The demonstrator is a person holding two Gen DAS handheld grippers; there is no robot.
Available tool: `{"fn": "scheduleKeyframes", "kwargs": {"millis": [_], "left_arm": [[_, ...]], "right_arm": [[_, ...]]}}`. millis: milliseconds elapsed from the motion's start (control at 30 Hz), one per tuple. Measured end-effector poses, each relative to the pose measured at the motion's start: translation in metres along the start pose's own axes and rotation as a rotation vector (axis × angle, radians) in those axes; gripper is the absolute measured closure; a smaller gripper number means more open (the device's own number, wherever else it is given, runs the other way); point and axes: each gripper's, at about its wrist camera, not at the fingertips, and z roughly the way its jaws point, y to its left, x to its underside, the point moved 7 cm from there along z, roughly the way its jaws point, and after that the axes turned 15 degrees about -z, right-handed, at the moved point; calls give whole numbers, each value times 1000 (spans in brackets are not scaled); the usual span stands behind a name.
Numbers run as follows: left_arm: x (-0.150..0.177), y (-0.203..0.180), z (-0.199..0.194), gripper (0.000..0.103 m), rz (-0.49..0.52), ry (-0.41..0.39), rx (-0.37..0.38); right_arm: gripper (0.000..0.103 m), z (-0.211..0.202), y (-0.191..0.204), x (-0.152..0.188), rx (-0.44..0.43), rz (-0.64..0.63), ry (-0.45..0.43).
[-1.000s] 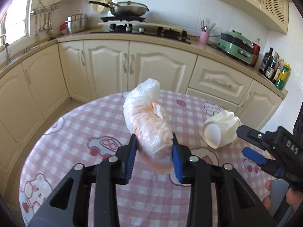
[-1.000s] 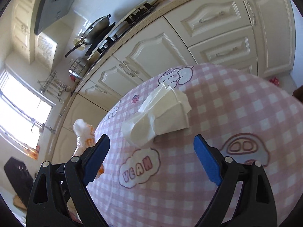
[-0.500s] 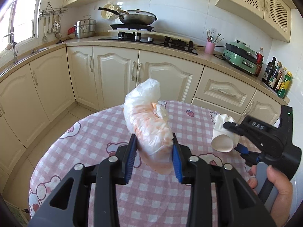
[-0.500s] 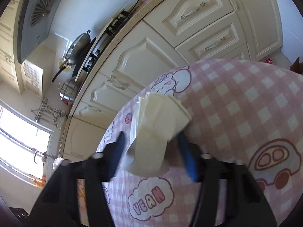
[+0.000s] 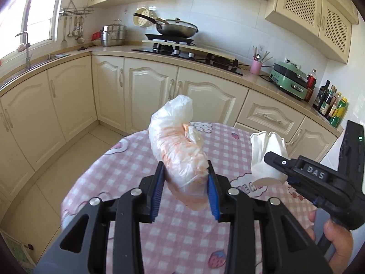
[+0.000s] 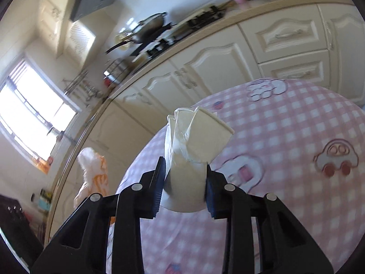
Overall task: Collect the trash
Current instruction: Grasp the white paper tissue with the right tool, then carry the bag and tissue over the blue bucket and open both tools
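My left gripper (image 5: 185, 190) is shut on a crumpled clear plastic bag with orange stains (image 5: 180, 146) and holds it above the round table with the pink checked cloth (image 5: 228, 235). My right gripper (image 6: 183, 190) is shut on a crushed white paper cup (image 6: 194, 153), lifted off the table (image 6: 285, 182). In the left wrist view the cup (image 5: 267, 157) and right gripper show at the right. In the right wrist view the bag (image 6: 93, 173) shows at the left.
Cream kitchen cabinets (image 5: 155, 86) wrap around behind the table. The counter holds a hob with a pan (image 5: 178, 28), a pink utensil cup (image 5: 255, 65), a green appliance (image 5: 289, 80) and bottles (image 5: 330, 105). Tiled floor (image 5: 68, 159) lies to the left of the table.
My right gripper has closed on the paper cup and lifted it off the table. My left gripper has risen and pulled back with the bag still in it.
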Motion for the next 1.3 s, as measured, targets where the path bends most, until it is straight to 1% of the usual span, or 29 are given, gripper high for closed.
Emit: {"fn": "scheduleKeyframes", "kwargs": {"millis": [200, 367, 533, 767, 900, 1000, 1100, 1200, 1300], "left_arm": [[5, 51, -54, 69, -54, -37, -34], [14, 101, -100, 69, -94, -82, -93], [28, 145, -140, 69, -121, -116, -141], [51, 214, -182, 69, -178, -150, -218], [65, 250, -196, 69, -212, -153, -251], [81, 282, -207, 69, -245, -155, -272], [96, 308, -208, 69, -280, -140, -290], [111, 336, -205, 69, -317, -122, -317], [127, 364, -195, 69, -357, -89, -346]], "right_arm": [[74, -23, 82, 30, -101, -133, 5], [74, -33, 136, 59, -181, -201, 24], [74, -34, 186, 90, -241, -265, 48], [74, -21, 251, 140, -323, -352, 117], [74, -8, 281, 170, -361, -389, 163], [74, 0, 299, 192, -380, -412, 195], [74, 8, 313, 216, -389, -444, 227], [74, 21, 326, 238, -388, -493, 258], [74, 33, 336, 262, -353, -576, 266]]}}
